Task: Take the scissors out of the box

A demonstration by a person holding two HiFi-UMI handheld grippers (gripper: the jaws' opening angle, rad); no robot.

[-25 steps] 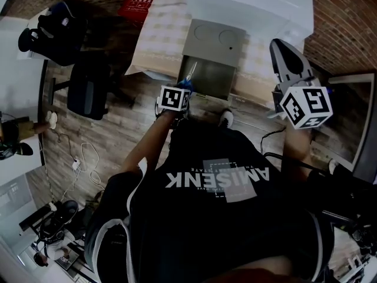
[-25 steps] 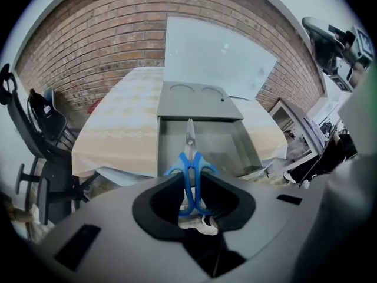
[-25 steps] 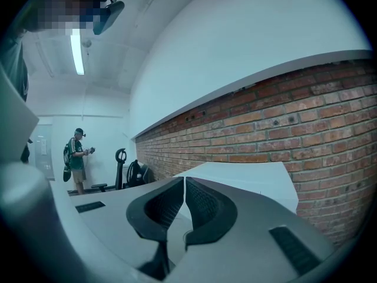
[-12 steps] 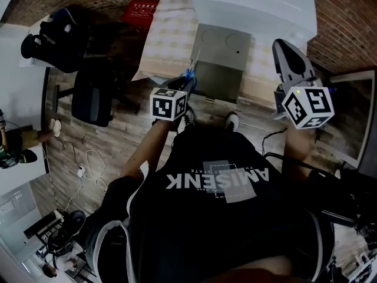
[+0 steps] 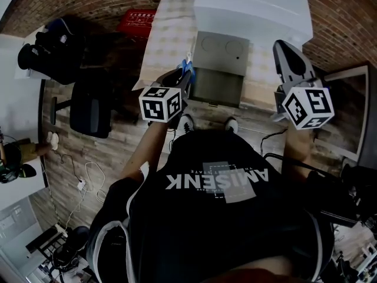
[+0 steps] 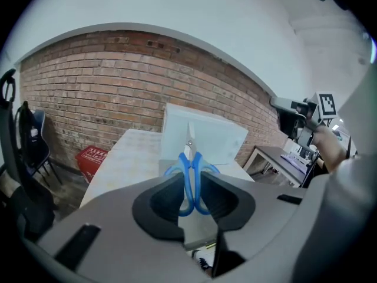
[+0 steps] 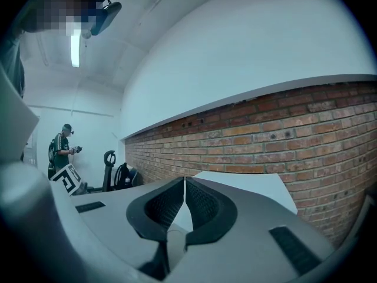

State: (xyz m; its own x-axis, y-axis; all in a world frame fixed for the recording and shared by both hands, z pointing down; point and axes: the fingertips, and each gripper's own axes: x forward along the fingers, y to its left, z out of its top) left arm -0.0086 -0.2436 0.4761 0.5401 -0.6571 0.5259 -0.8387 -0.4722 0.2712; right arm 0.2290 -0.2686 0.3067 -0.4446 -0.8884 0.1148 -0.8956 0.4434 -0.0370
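Blue-handled scissors [image 6: 188, 164] pinched at handles by left claw [image 6: 191, 178], blades pointed away. Scissors held in air over tabletop [image 5: 168, 28], at left edge of open grey box [image 5: 221, 49], seemingly clear of it. Right claw [image 7: 184, 184] pressed together, empty, held off to side. Risk judged: narrow grip on smooth handle loops. Scissors could be swung or dropped if claw is tilted or loosened, or blade tip snagged on box rim.
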